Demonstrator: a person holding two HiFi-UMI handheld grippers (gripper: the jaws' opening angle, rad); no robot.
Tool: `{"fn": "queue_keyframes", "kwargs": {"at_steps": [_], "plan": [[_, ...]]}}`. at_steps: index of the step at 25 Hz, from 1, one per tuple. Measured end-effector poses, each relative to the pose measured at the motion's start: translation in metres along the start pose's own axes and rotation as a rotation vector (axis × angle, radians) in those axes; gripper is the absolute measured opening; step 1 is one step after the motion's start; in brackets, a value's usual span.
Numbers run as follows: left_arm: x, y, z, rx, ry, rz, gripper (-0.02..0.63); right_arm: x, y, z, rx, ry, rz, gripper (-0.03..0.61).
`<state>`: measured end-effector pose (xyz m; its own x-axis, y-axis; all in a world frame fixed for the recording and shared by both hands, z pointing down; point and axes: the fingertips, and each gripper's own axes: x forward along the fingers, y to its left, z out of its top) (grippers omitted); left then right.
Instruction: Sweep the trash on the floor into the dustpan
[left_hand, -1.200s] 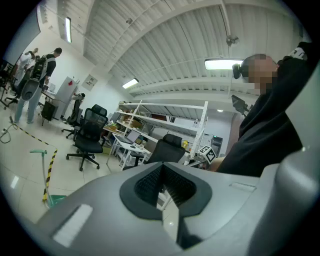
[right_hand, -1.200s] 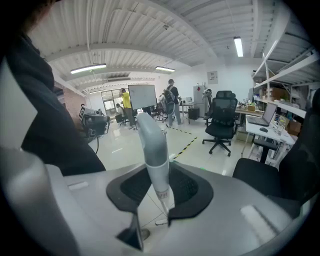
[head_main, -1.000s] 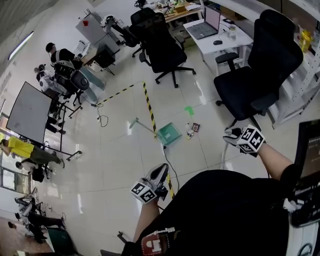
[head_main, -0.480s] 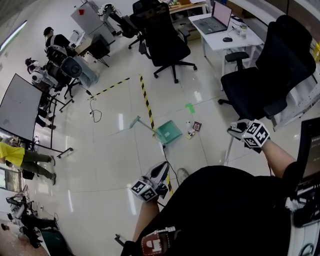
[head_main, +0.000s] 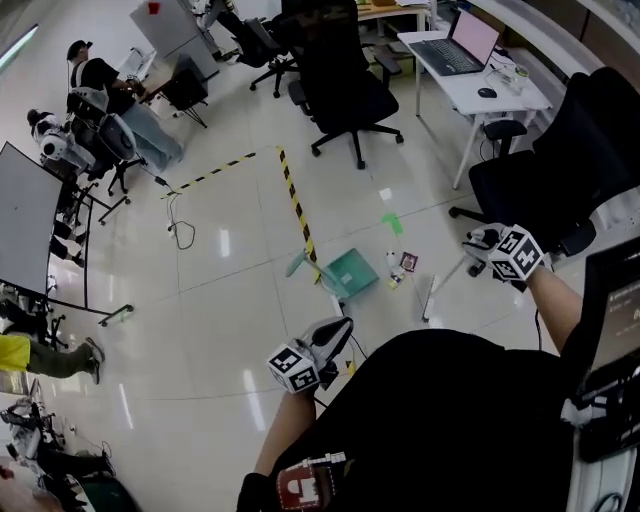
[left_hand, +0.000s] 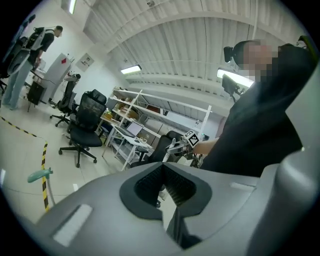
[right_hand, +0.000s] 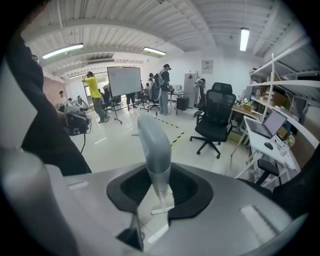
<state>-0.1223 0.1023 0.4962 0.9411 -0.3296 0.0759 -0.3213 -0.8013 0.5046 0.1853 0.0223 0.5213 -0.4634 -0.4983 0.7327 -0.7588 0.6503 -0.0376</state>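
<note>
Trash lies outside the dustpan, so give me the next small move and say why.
Probably swing the broom's head in behind the trash, on the side away from the dustpan. The right gripper has its jaws shut on the broom, whose head is off to one side of the trash, and the trash lies beside the dustpan, not inside.

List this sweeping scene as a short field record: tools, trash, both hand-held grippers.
dustpan: green dustpan lying on the floor, beside the striped tape
trash: small bits on the floor just right of the dustpan, not in it
broom: broom slanted, head low, right of the trash
right hand-held gripper: shut on the broom's grey handle
left hand-held gripper: jaws together, nothing between them, held close to the person's body
task state: trash not yet swept in
</note>
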Motion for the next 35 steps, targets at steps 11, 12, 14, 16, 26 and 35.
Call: {"fn": "queue_keyframes", "kwargs": {"at_steps": [11, 12, 14, 16, 26, 35], "plan": [[-0.001, 0.075, 0.037, -0.085, -0.036, 0.248, -0.002, 0.121, -0.080, 0.085, -0.159, 0.016, 0.137, 0.097], [0.004, 0.077, 0.042, -0.100, -0.051, 0.276, -0.002, 0.132, -0.088, 0.089, -0.173, 0.018, 0.159, 0.097], [0.016, 0.080, 0.055, -0.118, -0.083, 0.328, -0.002, 0.151, -0.103, 0.097, -0.209, 0.027, 0.204, 0.097], [0.029, 0.086, 0.060, -0.124, -0.095, 0.371, -0.002, 0.169, -0.117, 0.107, -0.261, 0.038, 0.249, 0.097], [0.058, 0.124, 0.054, -0.160, -0.083, 0.368, -0.002, 0.226, -0.148, 0.161, -0.354, 0.054, 0.319, 0.097], [0.032, 0.149, 0.056, -0.191, -0.113, 0.326, -0.002, 0.221, -0.149, 0.168, -0.398, 0.151, 0.280, 0.097]]}}
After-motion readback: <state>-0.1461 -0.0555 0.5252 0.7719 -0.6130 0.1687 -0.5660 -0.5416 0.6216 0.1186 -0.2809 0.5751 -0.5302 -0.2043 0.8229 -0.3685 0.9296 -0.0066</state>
